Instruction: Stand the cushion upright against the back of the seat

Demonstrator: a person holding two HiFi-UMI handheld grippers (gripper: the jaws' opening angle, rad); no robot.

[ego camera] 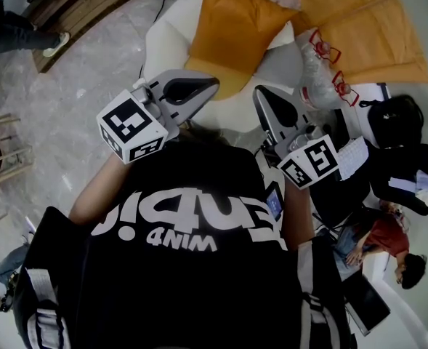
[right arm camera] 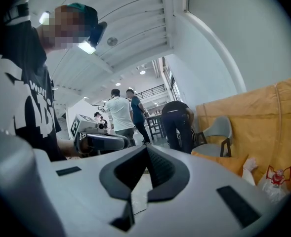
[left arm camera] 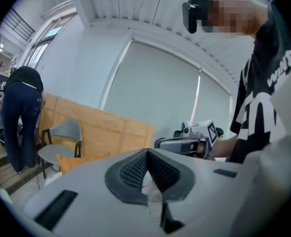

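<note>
The cushion (ego camera: 232,31) is orange and sits on the white seat (ego camera: 163,46), its far edge toward the seat's back. From above I cannot tell how steeply it stands. In both gripper views it shows only as a low orange wedge, so I judge it slanted or slumped rather than properly upright, though that is not settled. A clear bag (ego camera: 317,67) with red print lies just beside the seat on the right, and an orange board (ego camera: 373,27) stands behind. The left hand-held gripper (ego camera: 212,86) and right hand-held gripper (ego camera: 261,94) are held about level in front of the person's chest, near each other and short of the cushion. Each has its jaws shut together with nothing between them. The main risk is the cushion's softness: pinched at one corner it would likely fold and flop forward, and set too steep or too far from the back it could slide down the smooth seat or tip off the front. Jaws that meet it closed would only shove it, perhaps sideways toward the bag. A reach on the right side could also snag that bag and drag it along
</note>
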